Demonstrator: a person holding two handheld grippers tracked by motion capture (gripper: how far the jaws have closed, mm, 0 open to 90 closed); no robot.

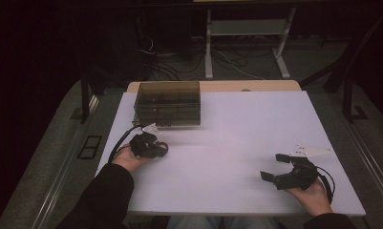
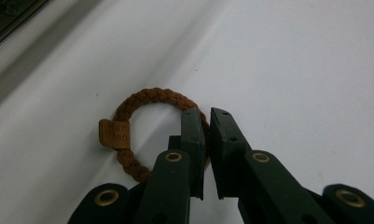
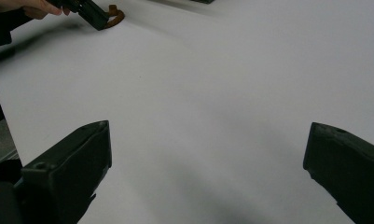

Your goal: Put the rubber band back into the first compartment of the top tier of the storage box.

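Note:
A brown braided cord band (image 2: pixel 149 95) with a small tan tag lies on the white table (image 1: pixel 237 124). My left gripper (image 2: pixel 207 112) is shut on the band's right side, with a strip of cord showing between its two black jaws. From above, the left gripper (image 1: pixel 161 150) rests at the table's left, just in front of a box. My right gripper (image 1: pixel 273 167) lies near the front right of the table, its jaws wide open around bare table (image 3: pixel 208 128). In the right gripper view, the left gripper (image 3: pixel 89 11) and the band (image 3: pixel 115 14) appear far off.
A dark, see-through box (image 1: pixel 167 102) with inner dividers stands at the back left of the table. The box's edge (image 2: pixel 7 18) shows at the top left of the left gripper view. Beyond the table's far edge are cables and a frame's legs on the floor.

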